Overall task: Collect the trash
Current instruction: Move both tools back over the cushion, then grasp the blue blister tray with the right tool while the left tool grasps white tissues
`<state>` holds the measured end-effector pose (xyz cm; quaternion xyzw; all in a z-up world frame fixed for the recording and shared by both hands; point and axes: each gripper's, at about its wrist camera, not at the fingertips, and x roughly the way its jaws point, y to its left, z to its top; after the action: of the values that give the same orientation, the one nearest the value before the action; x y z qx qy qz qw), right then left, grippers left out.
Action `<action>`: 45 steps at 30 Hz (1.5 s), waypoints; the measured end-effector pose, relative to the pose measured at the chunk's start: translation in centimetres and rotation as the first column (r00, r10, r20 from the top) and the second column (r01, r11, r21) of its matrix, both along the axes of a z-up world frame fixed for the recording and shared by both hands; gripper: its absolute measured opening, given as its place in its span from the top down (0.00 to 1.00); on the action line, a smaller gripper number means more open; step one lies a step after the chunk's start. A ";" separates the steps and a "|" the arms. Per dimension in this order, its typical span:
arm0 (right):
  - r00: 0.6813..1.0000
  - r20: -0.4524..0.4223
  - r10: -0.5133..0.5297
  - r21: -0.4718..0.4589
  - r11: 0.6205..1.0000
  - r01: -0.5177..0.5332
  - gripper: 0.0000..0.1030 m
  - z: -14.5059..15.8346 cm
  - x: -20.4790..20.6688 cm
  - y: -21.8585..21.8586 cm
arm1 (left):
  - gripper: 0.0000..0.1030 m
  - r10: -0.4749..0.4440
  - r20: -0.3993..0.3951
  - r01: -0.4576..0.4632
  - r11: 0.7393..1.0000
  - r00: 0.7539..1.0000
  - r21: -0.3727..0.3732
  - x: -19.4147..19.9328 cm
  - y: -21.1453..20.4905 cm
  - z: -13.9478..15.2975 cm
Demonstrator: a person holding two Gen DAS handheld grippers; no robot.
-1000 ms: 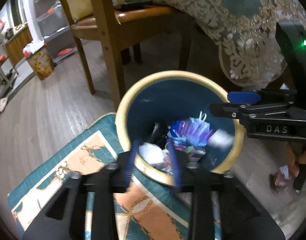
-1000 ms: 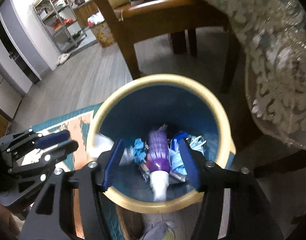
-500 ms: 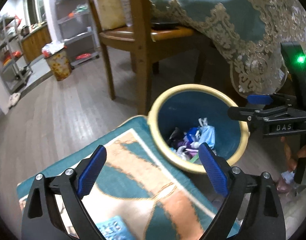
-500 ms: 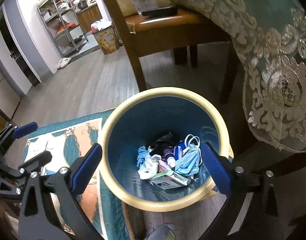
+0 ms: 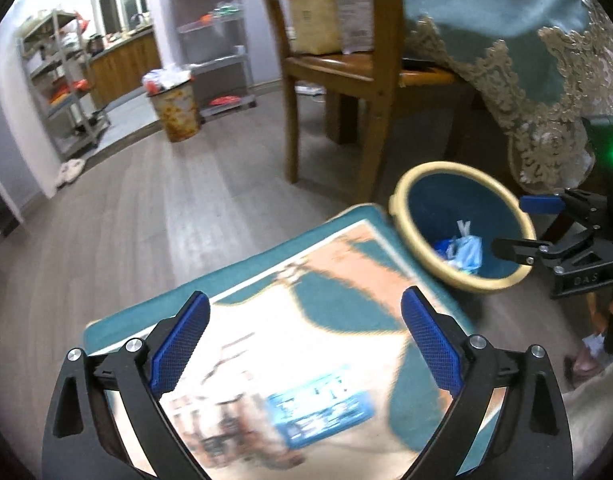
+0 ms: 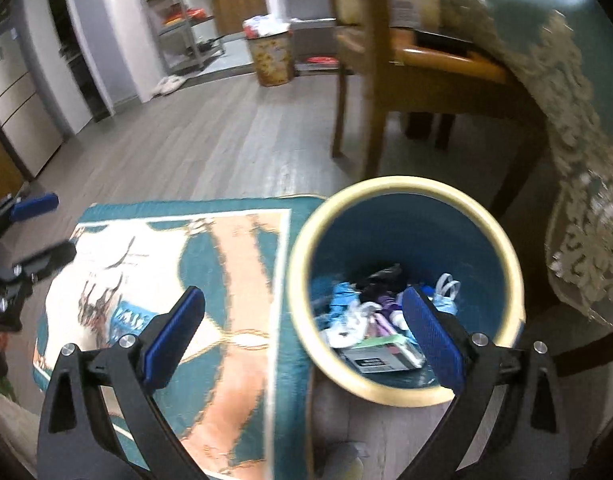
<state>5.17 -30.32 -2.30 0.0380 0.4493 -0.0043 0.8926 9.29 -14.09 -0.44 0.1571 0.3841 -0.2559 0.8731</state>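
The big rug (image 5: pixel 266 280) is lying on the floor under my left gripper (image 5: pixel 304 344), and the round bin (image 6: pixel 502 240) is standing just beside the rug, under my right gripper (image 6: pixel 302 330). Both grippers have just been opening wide and are holding nothing. The trash (image 6: pixel 370 320) is sitting down inside the bin, and a small blue packet (image 5: pixel 320 412) is lying on the rug between my left gripper's fingers.
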 end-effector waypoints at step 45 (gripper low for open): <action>0.715 -0.238 0.657 -0.069 0.723 -0.687 0.24 -13.8 3.4 21.3 | 0.06 0.311 -0.234 -0.309 0.950 0.921 0.047 4.8 16.2 -7.8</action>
<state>8.62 -9.00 -16.06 -0.1972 0.5165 0.2829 0.7838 14.14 2.13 -8.21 0.0665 0.5074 -0.1297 0.8493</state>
